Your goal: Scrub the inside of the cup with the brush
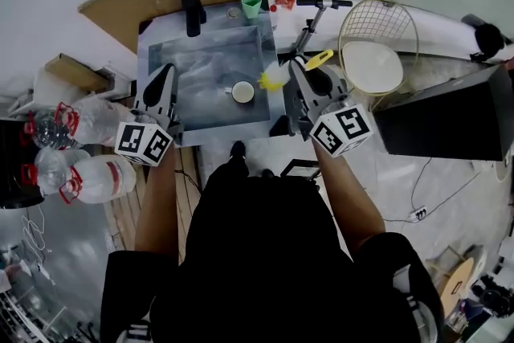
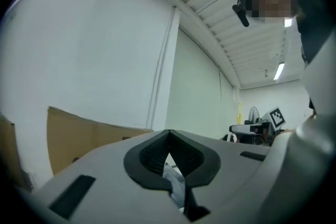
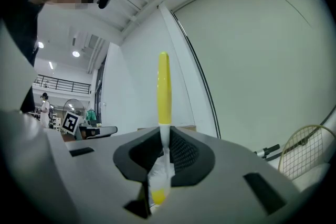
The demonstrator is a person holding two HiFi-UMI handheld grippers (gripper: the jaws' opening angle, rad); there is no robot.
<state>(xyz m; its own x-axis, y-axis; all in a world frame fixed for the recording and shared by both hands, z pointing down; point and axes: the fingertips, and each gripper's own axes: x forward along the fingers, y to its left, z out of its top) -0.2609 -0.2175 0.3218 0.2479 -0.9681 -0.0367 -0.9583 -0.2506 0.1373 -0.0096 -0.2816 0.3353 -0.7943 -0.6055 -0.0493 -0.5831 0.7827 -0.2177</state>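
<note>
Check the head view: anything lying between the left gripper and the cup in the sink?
Nothing: in the head view only bare sink floor shows between the left gripper and the cup.

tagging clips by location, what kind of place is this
Probably a workshop or lab hall with a mock washing-up station, not a home kitchen: a standalone sink with a cup in it, big water bottles on the floor beside it, and a ribbed industrial ceiling with strip lights.
</note>
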